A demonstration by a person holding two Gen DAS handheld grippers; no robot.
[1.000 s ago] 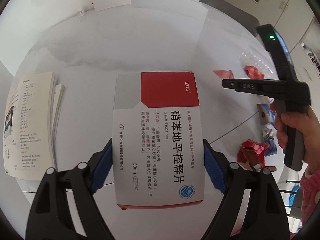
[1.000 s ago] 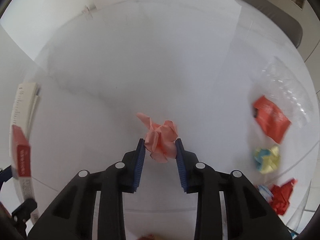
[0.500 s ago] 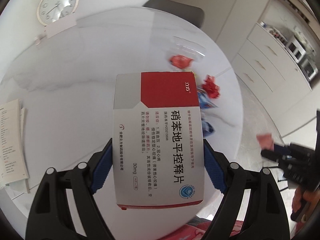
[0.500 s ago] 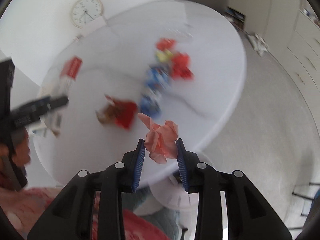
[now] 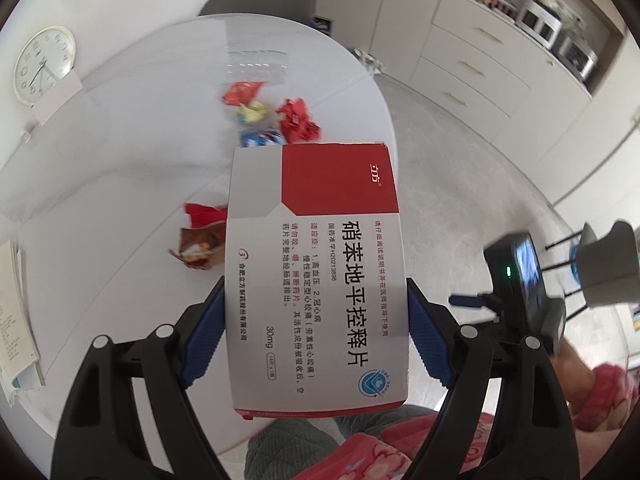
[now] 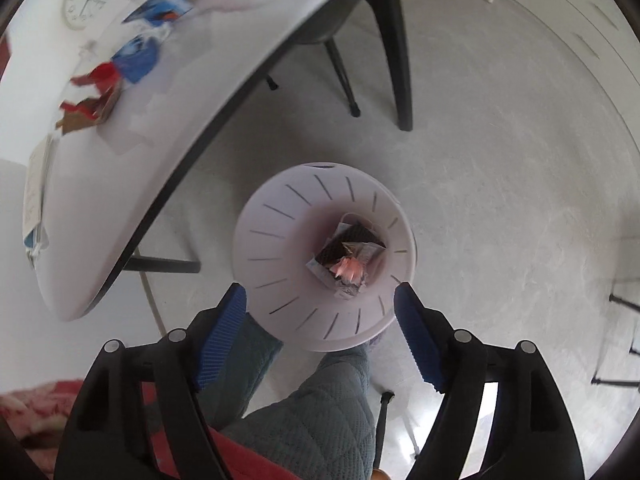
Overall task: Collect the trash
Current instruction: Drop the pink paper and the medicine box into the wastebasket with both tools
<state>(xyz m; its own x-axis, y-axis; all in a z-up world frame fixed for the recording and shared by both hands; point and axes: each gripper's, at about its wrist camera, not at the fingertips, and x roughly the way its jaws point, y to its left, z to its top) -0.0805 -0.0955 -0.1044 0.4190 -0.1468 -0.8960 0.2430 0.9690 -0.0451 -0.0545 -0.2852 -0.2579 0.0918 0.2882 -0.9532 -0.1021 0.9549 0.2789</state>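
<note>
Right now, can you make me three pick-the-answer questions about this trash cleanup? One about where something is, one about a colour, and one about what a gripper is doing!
1. Where is the pink paper ball?
A. on the table
B. down inside the white bin
C. on the floor beside the bin

2. What colour is the top band of the medicine box?
A. green
B. yellow
C. red

3. What is the left gripper doing?
A. holding the medicine box
B. hanging empty
C. holding a book

Answers:
1 B: the pink ball lies on other scraps at the bin's bottom, below the opening fingers of the right gripper.
2 C: the box is white with a red band.
3 A: blue pads press both sides of the box.
</note>
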